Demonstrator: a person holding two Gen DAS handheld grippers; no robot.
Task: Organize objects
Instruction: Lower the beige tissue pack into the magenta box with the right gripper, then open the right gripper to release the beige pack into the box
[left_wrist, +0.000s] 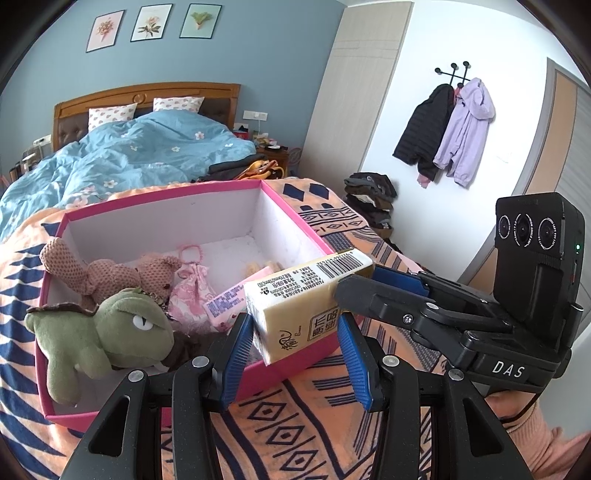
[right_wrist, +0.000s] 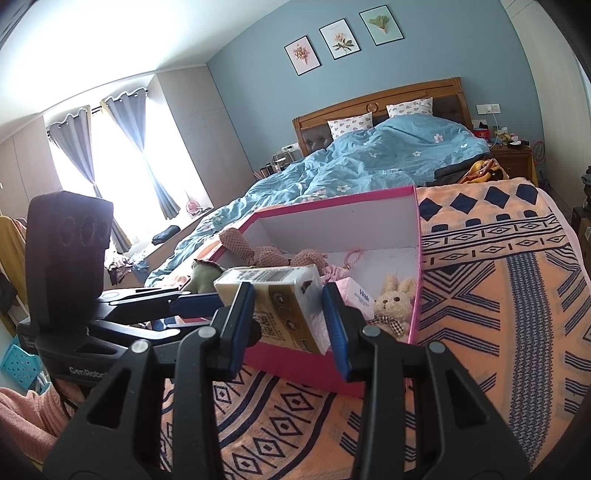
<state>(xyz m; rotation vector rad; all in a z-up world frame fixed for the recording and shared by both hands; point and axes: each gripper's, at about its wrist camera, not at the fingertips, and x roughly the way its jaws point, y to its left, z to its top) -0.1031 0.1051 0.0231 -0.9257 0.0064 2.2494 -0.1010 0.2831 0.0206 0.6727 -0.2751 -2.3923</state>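
Note:
A cream tissue pack (left_wrist: 295, 306) with a barcode hangs over the near rim of the pink box (left_wrist: 166, 199). My right gripper (right_wrist: 291, 325) is shut on the tissue pack (right_wrist: 284, 306); its fingers (left_wrist: 369, 291) reach in from the right in the left wrist view. My left gripper (left_wrist: 295, 354) is open, its blue pads either side of the pack's lower end. In the box lie a green plush (left_wrist: 107, 328), a brown knitted plush (left_wrist: 110, 273), a pink pouch (left_wrist: 188, 291), a pink Vinda tissue pack (right_wrist: 356, 295) and a beige bunny (right_wrist: 395, 299).
The box (right_wrist: 369, 221) stands on an orange patterned blanket (right_wrist: 498, 295) at the foot of a bed with a blue duvet (right_wrist: 369, 162). Clothes lie on the bed (left_wrist: 243, 166). Coats hang on the wall (left_wrist: 450, 129). A clothes pile (left_wrist: 373, 199) stands beside the bed.

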